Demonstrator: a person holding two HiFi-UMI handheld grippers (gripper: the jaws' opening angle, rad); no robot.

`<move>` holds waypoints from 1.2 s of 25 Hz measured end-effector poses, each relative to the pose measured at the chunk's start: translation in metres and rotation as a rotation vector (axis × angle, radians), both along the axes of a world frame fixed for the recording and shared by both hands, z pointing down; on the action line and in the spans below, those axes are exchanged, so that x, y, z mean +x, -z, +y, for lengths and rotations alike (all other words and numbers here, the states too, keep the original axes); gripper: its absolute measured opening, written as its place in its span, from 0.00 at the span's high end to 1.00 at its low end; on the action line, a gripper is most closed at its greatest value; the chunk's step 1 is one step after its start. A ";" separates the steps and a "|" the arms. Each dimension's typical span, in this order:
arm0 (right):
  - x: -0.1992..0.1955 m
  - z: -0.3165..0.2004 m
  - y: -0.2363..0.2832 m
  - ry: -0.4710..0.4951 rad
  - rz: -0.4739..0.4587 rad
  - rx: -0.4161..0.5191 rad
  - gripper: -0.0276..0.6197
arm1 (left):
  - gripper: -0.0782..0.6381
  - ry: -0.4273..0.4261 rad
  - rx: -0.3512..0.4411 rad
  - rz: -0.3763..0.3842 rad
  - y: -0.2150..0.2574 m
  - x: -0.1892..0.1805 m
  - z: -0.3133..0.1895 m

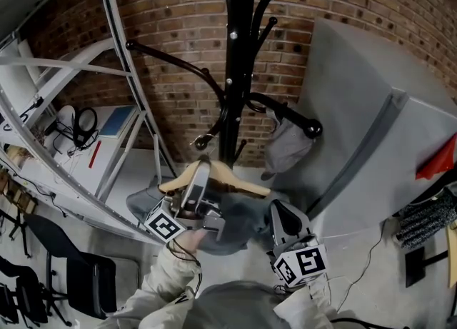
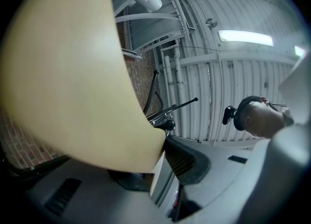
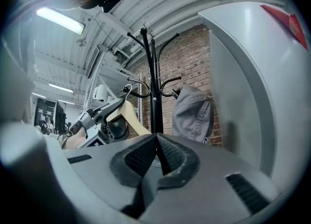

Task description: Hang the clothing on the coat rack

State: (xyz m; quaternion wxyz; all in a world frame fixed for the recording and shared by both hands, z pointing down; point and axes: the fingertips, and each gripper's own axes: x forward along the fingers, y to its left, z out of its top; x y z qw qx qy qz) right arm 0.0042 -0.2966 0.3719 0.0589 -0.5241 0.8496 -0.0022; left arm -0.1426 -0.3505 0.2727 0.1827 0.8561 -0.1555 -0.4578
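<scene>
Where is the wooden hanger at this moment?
In the head view, lower centre-left: the wooden hanger is gripped in the left claw, close to the black coat rack pole.

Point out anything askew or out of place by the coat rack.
Nothing is spilled or broken. The grey garment sags in a bunch under the wooden hanger, which the left hand-held gripper grips close to the coat rack. Another grey cloth piece hangs crumpled straight on a rack arm, with no hanger.
</scene>
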 end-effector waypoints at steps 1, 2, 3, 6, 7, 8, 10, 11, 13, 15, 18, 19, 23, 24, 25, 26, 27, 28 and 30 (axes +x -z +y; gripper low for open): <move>0.000 -0.001 0.000 -0.002 0.002 0.001 0.92 | 0.75 0.000 0.000 0.000 0.000 0.000 -0.002; -0.001 -0.001 0.000 -0.004 0.007 0.001 0.92 | 0.75 0.000 0.000 0.000 0.000 0.000 -0.003; -0.001 -0.001 -0.001 -0.006 0.011 0.000 0.92 | 0.75 0.002 -0.005 -0.003 -0.001 0.000 -0.005; -0.001 -0.004 -0.003 -0.011 0.013 0.000 0.92 | 0.75 0.004 -0.014 -0.008 -0.006 -0.001 -0.013; 0.000 -0.005 -0.004 -0.014 0.013 -0.001 0.92 | 0.75 0.000 -0.012 -0.006 -0.007 0.000 -0.015; 0.000 -0.005 -0.004 -0.018 0.012 -0.001 0.92 | 0.75 -0.004 -0.012 -0.004 -0.007 0.000 -0.017; 0.001 -0.006 -0.005 -0.025 0.010 -0.002 0.92 | 0.75 -0.011 -0.024 0.001 -0.011 0.001 -0.023; 0.002 -0.007 -0.005 -0.028 0.010 -0.003 0.92 | 0.75 -0.020 -0.038 0.012 -0.015 0.002 -0.026; 0.001 -0.008 -0.006 -0.029 0.010 -0.006 0.92 | 0.75 -0.036 -0.070 0.035 -0.022 0.003 -0.033; 0.001 -0.010 -0.008 -0.030 0.009 -0.011 0.92 | 0.75 -0.031 -0.079 0.029 -0.026 0.004 -0.038; 0.002 -0.013 -0.011 -0.034 0.005 -0.019 0.92 | 0.75 -0.042 -0.088 0.029 -0.030 0.007 -0.043; 0.002 -0.014 -0.011 -0.036 0.004 -0.021 0.92 | 0.75 -0.041 -0.086 0.021 -0.030 0.009 -0.044; 0.003 -0.017 -0.011 -0.041 0.005 -0.029 0.92 | 0.75 -0.044 -0.077 0.005 -0.030 0.011 -0.046; 0.003 -0.017 -0.012 -0.042 0.005 -0.032 0.92 | 0.75 -0.047 -0.073 0.006 -0.030 0.011 -0.047; 0.004 -0.017 -0.012 -0.042 0.004 -0.034 0.92 | 0.75 -0.047 -0.071 0.003 -0.030 0.012 -0.047; 0.004 -0.018 -0.012 -0.042 0.004 -0.035 0.92 | 0.75 -0.047 -0.074 0.000 -0.031 0.013 -0.048; 0.004 -0.018 -0.012 -0.042 0.003 -0.036 0.92 | 0.75 -0.049 -0.080 -0.001 -0.032 0.014 -0.049; 0.005 -0.019 -0.012 -0.042 0.002 -0.037 0.92 | 0.75 -0.049 -0.083 -0.002 -0.032 0.014 -0.049; 0.005 -0.019 -0.012 -0.042 0.001 -0.039 0.92 | 0.75 -0.044 -0.071 -0.011 -0.032 0.014 -0.050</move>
